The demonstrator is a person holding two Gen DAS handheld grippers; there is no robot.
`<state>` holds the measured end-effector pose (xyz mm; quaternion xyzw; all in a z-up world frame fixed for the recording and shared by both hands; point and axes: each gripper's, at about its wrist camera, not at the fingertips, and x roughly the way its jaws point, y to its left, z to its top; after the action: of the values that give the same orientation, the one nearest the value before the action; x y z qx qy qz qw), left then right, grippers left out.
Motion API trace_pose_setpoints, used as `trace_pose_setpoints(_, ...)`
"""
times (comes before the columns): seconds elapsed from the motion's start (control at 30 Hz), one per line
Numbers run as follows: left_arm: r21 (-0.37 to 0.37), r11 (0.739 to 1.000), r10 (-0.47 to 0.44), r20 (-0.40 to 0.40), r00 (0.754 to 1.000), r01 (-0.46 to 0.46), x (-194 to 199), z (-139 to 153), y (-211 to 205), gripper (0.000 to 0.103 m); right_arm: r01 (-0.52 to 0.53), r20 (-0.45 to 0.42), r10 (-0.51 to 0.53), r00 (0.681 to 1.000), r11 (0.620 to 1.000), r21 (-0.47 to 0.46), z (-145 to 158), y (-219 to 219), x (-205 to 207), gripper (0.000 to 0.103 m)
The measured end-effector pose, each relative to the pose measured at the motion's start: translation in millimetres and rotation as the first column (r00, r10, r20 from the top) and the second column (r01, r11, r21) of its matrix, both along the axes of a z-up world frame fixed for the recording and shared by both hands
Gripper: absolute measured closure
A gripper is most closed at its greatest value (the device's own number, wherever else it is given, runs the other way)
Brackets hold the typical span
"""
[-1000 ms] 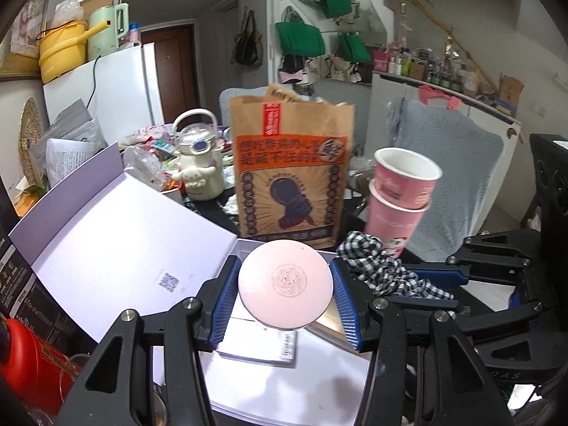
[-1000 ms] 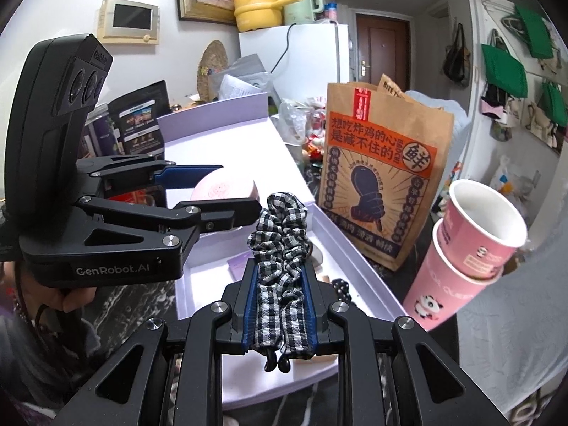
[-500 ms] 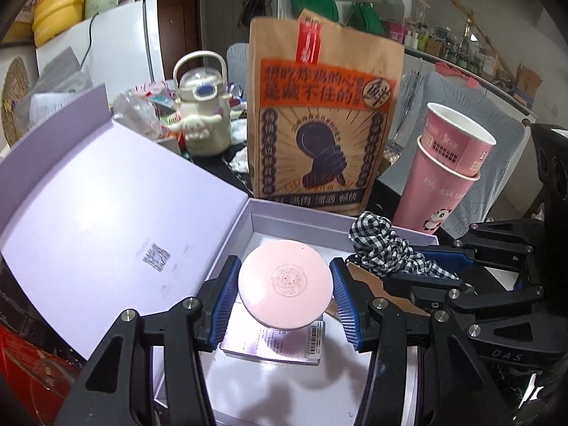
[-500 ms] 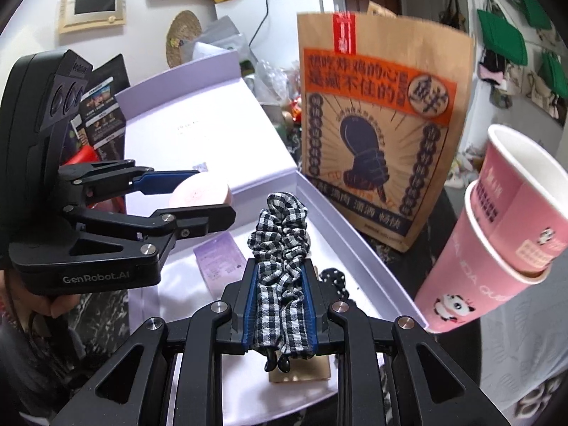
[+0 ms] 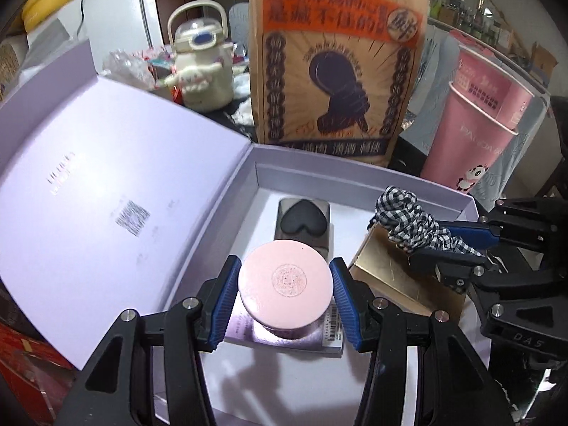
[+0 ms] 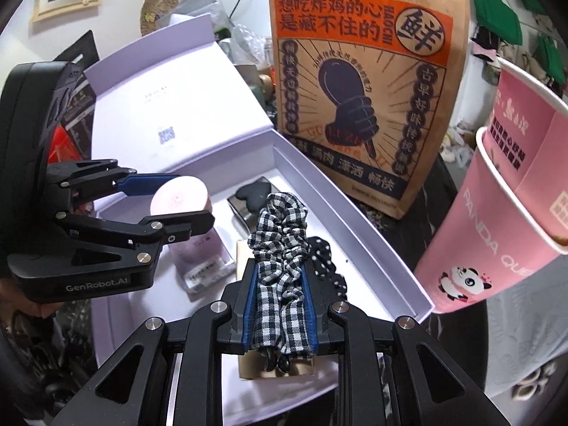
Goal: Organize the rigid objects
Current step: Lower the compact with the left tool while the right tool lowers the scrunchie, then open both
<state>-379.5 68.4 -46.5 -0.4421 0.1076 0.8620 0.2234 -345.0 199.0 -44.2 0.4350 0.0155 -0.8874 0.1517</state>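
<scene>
My left gripper is shut on a round pink compact and holds it low over the open lilac box, just above a purple card packet. That compact and the left gripper also show in the right wrist view. My right gripper is shut on a black-and-white checked scrunchie, over the box's right half; the scrunchie hangs above a gold card. A silver case with a black heart lies in the box.
A brown paper bag stands right behind the box, with stacked pink paper cups to its right. The box lid leans open on the left. A cream character kettle sits behind. A black polka-dot scrunchie lies in the box.
Both grippers have come down and tipped forward into the box, each keeping its grip. The heart case and box floor have come into view.
</scene>
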Motion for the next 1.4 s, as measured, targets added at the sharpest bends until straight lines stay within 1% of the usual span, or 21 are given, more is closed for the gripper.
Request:
trace_pose_setpoints(0.07,0.0,1.0,0.005,0.024,1.0,-0.005,-2.3,-5.2,-1.0,0.052,0.007,0.005,-0.008,1.0,1.0,0.006,-3.1,1.0,-0.3,0.081)
trace_pose_setpoints(0.23,-0.015,1.0,0.024,0.043,0.999,-0.024,-2.6,-13.0,-1.1,0.052,0.022,0.005,-0.022,1.0,1.0,0.01,-7.7,3.1,0.0,0.08)
trace_pose_setpoints(0.33,-0.044,0.998,0.047,0.046,0.998,-0.045,-2.9,-18.6,-1.3,0.052,0.023,0.003,-0.023,1.0,1.0,0.003,-7.3,3.1,0.8,0.078)
trace_pose_setpoints(0.5,-0.026,0.998,0.058,0.048,0.997,-0.057,-2.1,-20.1,-4.4,0.052,0.025,-0.002,-0.025,1.0,1.0,-0.001,-7.3,2.3,3.1,0.078)
trace_pose_setpoints(0.6,-0.048,0.997,0.066,0.078,0.995,-0.063,-4.8,-24.9,-2.8,0.052,0.023,0.0,-0.023,1.0,1.0,0.0,-6.5,1.0,3.1,0.078)
trace_pose_setpoints(0.67,-0.048,0.997,0.068,0.087,0.994,-0.064,-4.3,-24.5,-2.6,0.052,0.021,-0.003,-0.021,1.0,1.0,0.008,-5.9,-0.3,4.0,0.076)
trace_pose_setpoints(0.77,-0.061,0.996,0.064,0.094,0.994,-0.058,-1.9,-23.1,-0.4,0.052,0.022,-0.001,-0.022,1.0,1.0,-0.005,-5.5,-0.8,3.6,0.074)
trace_pose_setpoints(0.87,-0.048,0.997,0.061,0.101,0.993,-0.056,1.2,-22.8,-0.2,0.051,0.028,-0.001,-0.028,1.0,1.0,-0.015,-4.1,0.1,4.8,0.07)
trace_pose_setpoints(0.9,-0.04,0.998,0.059,0.108,0.992,-0.055,2.1,-22.5,-0.4,0.048,0.03,-0.003,-0.03,1.0,0.999,-0.016,-3.4,0.5,5.1,0.069)
trace_pose_setpoints(0.97,-0.027,0.998,0.059,0.118,0.991,-0.056,3.9,-21.2,-1.1,0.036,0.032,-0.009,-0.033,0.999,0.999,-0.014,-1.5,1.3,5.8,0.067)
trace_pose_setpoints(1.0,-0.027,0.998,0.063,0.116,0.991,-0.061,5.2,-20.0,-1.3,0.023,0.034,-0.012,-0.034,0.999,0.999,-0.013,-0.3,1.9,6.2,0.067)
trace_pose_setpoints(1.03,-0.03,0.997,0.068,0.111,0.992,-0.065,6.6,-18.6,-1.4,0.014,0.034,-0.015,-0.034,0.999,0.999,-0.013,1.1,2.6,6.8,0.065)
trace_pose_setpoints(1.07,-0.031,0.997,0.071,0.102,0.992,-0.068,8.8,-16.4,-1.8,0.013,0.035,-0.017,-0.035,0.999,0.999,-0.013,1.9,3.7,7.2,0.062)
trace_pose_setpoints(1.1,-0.028,0.997,0.072,0.098,0.993,-0.069,10.6,-14.4,-2.4,0.013,0.035,-0.019,-0.036,0.999,0.999,-0.014,3.2,4.3,7.9,0.061)
trace_pose_setpoints(1.2,-0.022,0.997,0.076,0.101,0.992,-0.074,15.7,-8.6,-4.3,0.013,0.036,-0.029,-0.037,0.999,0.999,-0.014,8.2,5.2,13.4,0.061)
trace_pose_setpoints(1.4,0.0,0.997,0.08,0.072,0.994,-0.08,31.8,9.3,-9.9,0.013,0.037,-0.063,-0.037,0.997,0.999,-0.002,20.6,5.3,24.3,0.06)
